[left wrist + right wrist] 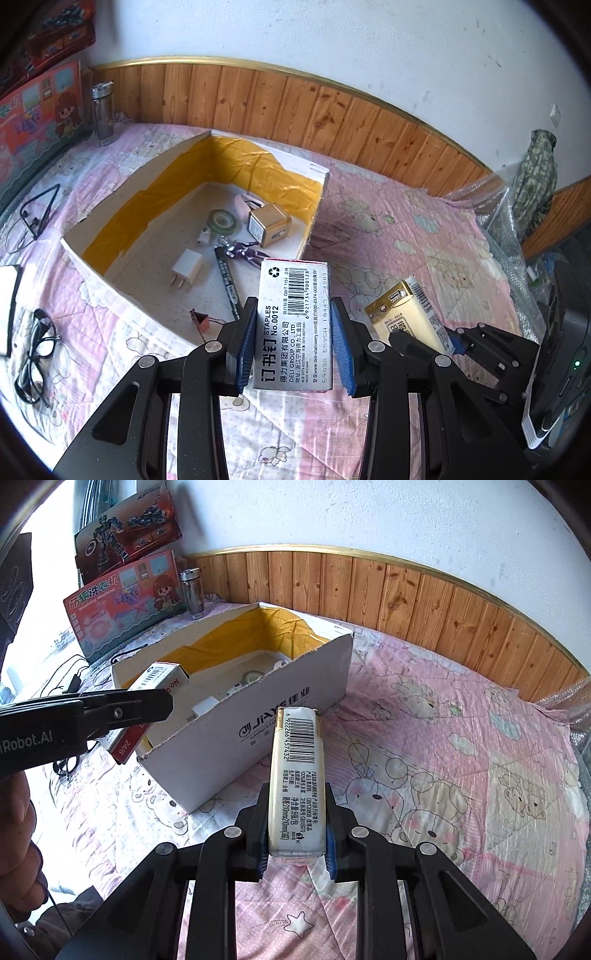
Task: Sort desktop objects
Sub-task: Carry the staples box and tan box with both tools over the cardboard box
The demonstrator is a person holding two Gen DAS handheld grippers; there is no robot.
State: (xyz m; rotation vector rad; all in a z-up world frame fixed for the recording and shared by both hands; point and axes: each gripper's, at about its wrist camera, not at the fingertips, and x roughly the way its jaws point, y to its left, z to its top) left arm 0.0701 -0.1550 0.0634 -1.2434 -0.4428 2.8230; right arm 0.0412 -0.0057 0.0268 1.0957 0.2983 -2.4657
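Item record, sorting scene on a pink quilted cover [399,229]. Obscured: the near wall of the cardboard box [258,716] is hiding most of the contents in the right wrist view; the staple box's lower end is lying behind the left tongs' arm there, and small print on both packets is reading only in part. A hand [18,834] is showing at the left edge, cut off by the frame. Left gripper [295,343]: angling downward toward the box, blue pads [248,343] pressing both long sides of a staple box [295,321], gripping it above the cover, just at the box's near corner. Right gripper [295,830]: likewise pointing downward, clamping a cream tissue packet [297,775] by its narrow sides, holding it clear of the cover beside the box's printed wall. Container: open white box lined with yellow tape, holding a green tape roll [222,220], a gold cube charger [266,225], a white plug adapter [185,266], a black marker [227,282], a purple figure [242,252] and a binder clip [200,318]. Lying outside on the cover: spectacles [37,354] and a bottle [102,112].
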